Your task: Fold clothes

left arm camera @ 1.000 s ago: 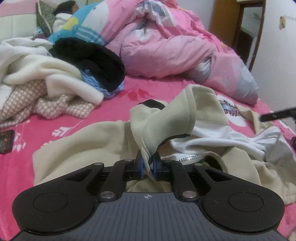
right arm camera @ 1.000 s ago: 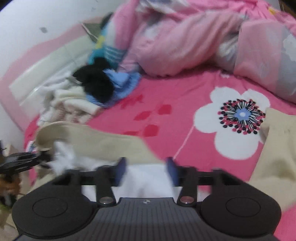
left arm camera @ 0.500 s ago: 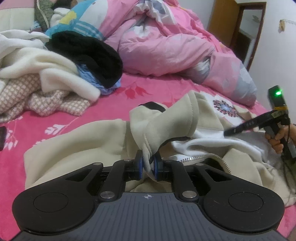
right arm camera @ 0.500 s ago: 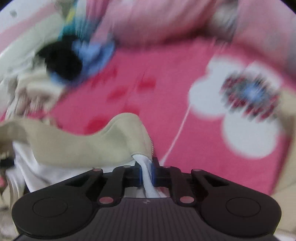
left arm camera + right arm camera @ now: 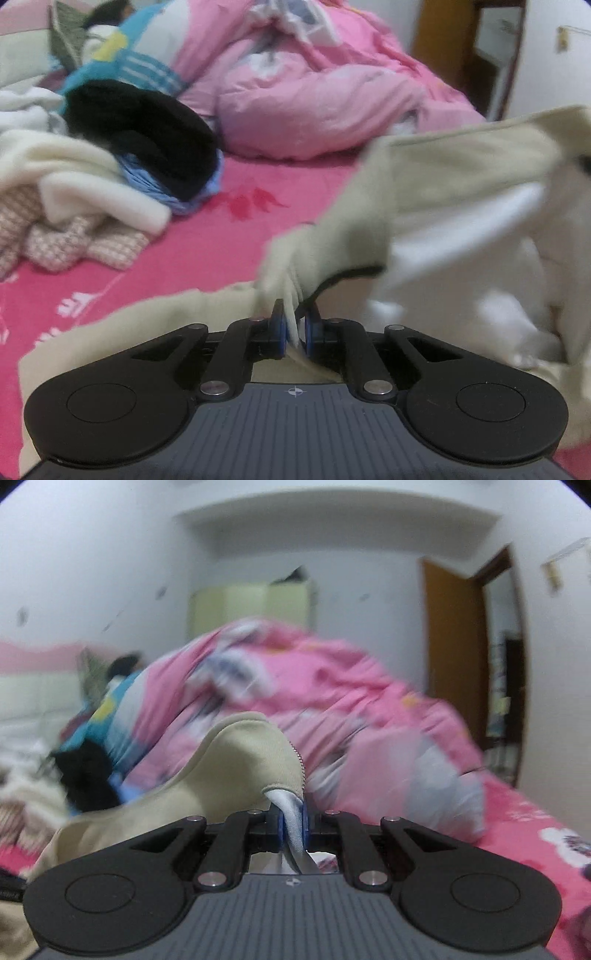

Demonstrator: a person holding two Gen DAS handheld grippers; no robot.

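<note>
Lifted since before, one beige jacket, two tools pinching it

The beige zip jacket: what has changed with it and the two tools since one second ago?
The right tool, open before, closed on the beige zip jacket near its zipper and lifted that side off the pink bedsheet, tilting up toward the wall. The left tool stayed shut on the jacket. The clothes pile did not move.

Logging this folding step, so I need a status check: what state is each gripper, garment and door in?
Left gripper: shut on beige zip-up jacket.
Right gripper: shut on the jacket's zipper edge, white lining pinched.
Beige zip-up jacket: unzipped, partly lifted, unfolded.
Pink quilted duvet: crumpled.
Brown wooden door: open.
</note>
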